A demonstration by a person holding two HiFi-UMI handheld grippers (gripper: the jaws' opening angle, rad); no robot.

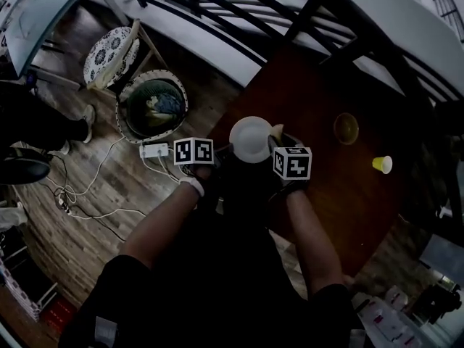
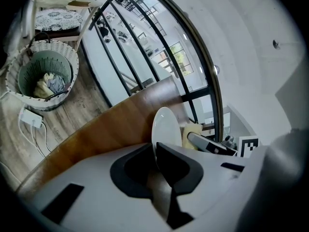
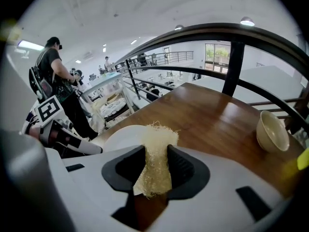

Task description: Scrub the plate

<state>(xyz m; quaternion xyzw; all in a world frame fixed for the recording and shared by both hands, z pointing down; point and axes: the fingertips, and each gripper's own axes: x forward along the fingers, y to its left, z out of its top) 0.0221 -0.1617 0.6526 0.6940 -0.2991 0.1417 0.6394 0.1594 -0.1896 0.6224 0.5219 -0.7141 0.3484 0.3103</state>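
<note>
A white plate (image 1: 251, 138) is held up on edge over the brown table's (image 1: 341, 194) near-left corner. My left gripper (image 1: 217, 151) is shut on the plate's (image 2: 166, 127) rim, which sits pinched between the jaws. My right gripper (image 1: 275, 142) is shut on a pale yellow loofah scrubber (image 3: 157, 161); the scrubber's frayed tip (image 1: 277, 130) rests against the plate's (image 3: 123, 137) right side. In the left gripper view the scrubber (image 2: 192, 132) shows just behind the plate.
On the table stand a tan bowl (image 1: 346, 128) and a small yellow cup (image 1: 382, 164) to the right. A wicker basket (image 1: 152, 107) with cloths and a cushioned stool (image 1: 110, 55) stand on the wood floor at left, near a power strip (image 1: 154, 150). A black railing (image 1: 290, 20) runs behind.
</note>
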